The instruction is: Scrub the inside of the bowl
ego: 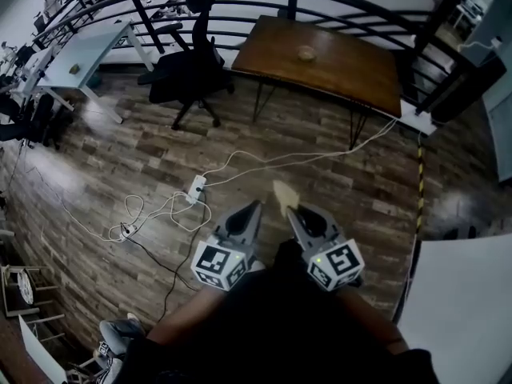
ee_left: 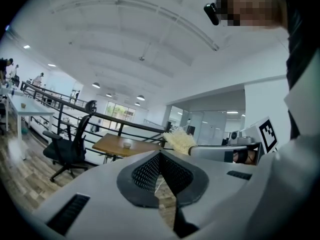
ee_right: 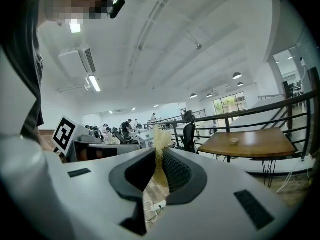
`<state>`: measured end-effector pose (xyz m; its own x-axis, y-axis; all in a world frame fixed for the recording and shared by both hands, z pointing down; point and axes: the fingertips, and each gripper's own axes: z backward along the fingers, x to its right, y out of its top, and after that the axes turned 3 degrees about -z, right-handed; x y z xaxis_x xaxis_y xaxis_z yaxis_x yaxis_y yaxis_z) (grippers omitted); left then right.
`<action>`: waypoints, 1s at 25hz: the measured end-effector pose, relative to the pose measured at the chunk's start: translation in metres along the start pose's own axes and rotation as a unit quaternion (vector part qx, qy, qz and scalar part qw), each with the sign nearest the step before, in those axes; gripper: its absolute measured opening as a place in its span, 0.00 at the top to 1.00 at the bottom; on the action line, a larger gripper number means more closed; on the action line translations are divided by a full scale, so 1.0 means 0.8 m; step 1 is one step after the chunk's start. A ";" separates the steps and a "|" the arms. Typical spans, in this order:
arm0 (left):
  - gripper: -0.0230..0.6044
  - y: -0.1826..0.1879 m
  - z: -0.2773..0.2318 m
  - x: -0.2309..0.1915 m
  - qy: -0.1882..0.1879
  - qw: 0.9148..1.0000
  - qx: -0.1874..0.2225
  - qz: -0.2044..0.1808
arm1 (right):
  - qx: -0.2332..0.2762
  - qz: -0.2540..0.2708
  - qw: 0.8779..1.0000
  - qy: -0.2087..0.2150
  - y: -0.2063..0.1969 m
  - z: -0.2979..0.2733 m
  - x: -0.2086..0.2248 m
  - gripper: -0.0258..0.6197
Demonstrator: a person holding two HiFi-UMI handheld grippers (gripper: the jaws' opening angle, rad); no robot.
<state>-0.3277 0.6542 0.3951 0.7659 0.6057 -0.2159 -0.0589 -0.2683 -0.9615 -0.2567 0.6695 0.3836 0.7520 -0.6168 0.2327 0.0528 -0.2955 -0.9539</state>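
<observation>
**Scrubber (ee_right: 160, 151) in your right gripper (ego: 294, 213), bowl (ego: 306, 54) far off on the table (ego: 352, 74)**

You hold both grippers low in front of you, side by side, at the bottom middle of the head view. They point up the frame, toward the table.

Your right gripper has its jaws closed on the scrubber. It is pale yellow and stringy. In the right gripper view it stands up between the two dark pads, and its fluffy top sticks out past the tips. In the head view it shows as a light patch just ahead of that gripper.

Your left gripper (ego: 253, 208) has its jaws pressed together. Nothing is between them.

The bowl is small and pale. It sits alone on the brown wooden table, at the top middle of the head view, well apart from both grippers. In the right gripper view it is at the right, on the tabletop. In the left gripper view it is left of the middle.

A black office chair (ego: 188, 66) stands to the left of the table. A dark railing (ego: 336, 5) curves behind them both. White cords and a power strip (ego: 196, 187) lie on the wood floor (ego: 104, 158), between you and the table.
</observation>
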 end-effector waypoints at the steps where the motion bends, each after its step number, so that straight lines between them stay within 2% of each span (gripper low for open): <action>1: 0.97 0.002 -0.015 -0.003 0.001 1.000 -0.002 0.001 | -0.001 -0.002 1.000 0.002 0.003 -0.006 0.015 0.89; 8: 0.97 0.013 -0.158 0.010 -0.020 1.000 -0.008 0.002 | -0.015 -0.003 1.000 0.003 0.032 -0.034 0.145 0.89; 14: 0.97 0.043 -0.289 0.012 -0.017 1.000 -0.006 0.009 | -0.020 0.016 1.000 0.004 0.066 -0.043 0.268 0.89; 20: 0.97 0.075 -0.378 0.019 -0.013 1.000 0.001 -0.020 | -0.003 0.007 1.000 0.009 0.096 -0.057 0.357 0.89; 25: 0.97 0.084 -0.419 -0.006 -0.006 1.000 -0.007 -0.021 | -0.008 0.002 1.000 0.026 0.104 -0.088 0.391 0.89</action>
<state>-0.1206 0.3823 0.3884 0.7593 0.6261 -0.1774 -0.0179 -0.2524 -0.9675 -0.0635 0.4011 0.3902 0.7176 -0.6542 0.2388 0.0389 -0.3047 -0.9516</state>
